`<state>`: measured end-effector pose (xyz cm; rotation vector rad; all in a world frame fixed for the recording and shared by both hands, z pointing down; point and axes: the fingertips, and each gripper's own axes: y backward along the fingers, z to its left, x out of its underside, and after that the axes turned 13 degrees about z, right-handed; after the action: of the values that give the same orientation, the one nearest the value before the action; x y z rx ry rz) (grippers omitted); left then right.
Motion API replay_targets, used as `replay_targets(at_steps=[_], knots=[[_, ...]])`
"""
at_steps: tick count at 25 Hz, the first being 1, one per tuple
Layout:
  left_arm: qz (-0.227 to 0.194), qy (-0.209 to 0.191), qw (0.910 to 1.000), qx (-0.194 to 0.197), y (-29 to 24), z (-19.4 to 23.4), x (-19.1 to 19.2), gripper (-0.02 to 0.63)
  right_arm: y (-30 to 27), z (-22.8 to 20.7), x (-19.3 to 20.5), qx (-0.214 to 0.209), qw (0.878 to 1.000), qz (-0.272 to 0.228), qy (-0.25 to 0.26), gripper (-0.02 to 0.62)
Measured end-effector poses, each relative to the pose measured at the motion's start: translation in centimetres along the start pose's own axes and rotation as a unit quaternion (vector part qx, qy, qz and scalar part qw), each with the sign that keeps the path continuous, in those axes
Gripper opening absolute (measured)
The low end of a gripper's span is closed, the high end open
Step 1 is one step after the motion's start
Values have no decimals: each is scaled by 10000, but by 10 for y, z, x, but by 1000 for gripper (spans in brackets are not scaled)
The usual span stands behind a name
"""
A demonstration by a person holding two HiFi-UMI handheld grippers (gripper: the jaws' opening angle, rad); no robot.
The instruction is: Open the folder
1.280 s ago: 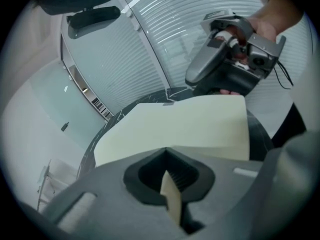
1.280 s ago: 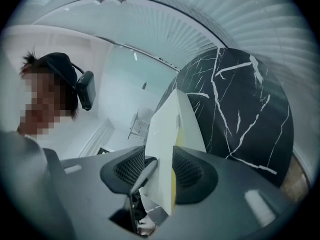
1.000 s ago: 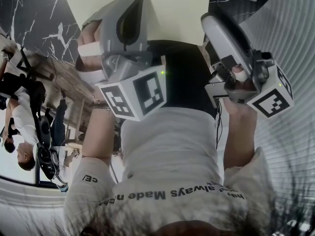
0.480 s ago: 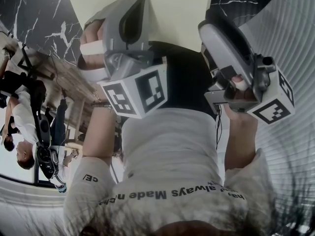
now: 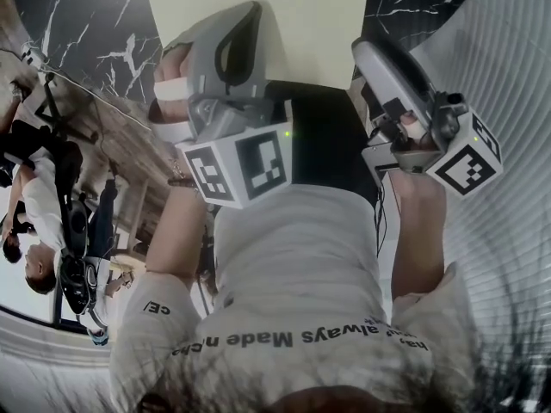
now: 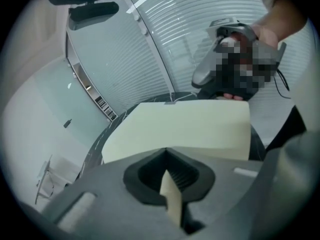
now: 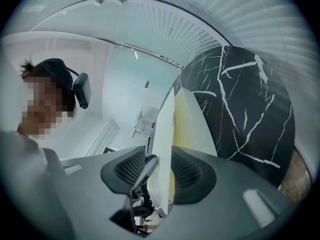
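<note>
**Head view.** My left claw (image 5: 228,50) and right claw (image 5: 387,67) are held up side by side, both pointing toward the cream folder (image 5: 310,24). The folder rests on the black marble table (image 5: 86,24).

**Left gripper view.** The left claw is pressed together, pinching a thin cream edge of the folder. Beyond it, the rest of the folder spreads across the table, with the right claw at its far edge.

**Right gripper view.** The right claw is spread. A cream sheet of the folder stands edge-on between its pads, with a gap showing beside one pad.
</note>
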<state>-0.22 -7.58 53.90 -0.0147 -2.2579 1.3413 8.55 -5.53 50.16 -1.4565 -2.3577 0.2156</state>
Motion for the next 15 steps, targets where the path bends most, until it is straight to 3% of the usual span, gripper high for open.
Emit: replay_targets(at_steps=[15], knots=[[-24,164,9999,-18,57,20,-28,2,-8,71,-7,-702,9975,83,53,144]])
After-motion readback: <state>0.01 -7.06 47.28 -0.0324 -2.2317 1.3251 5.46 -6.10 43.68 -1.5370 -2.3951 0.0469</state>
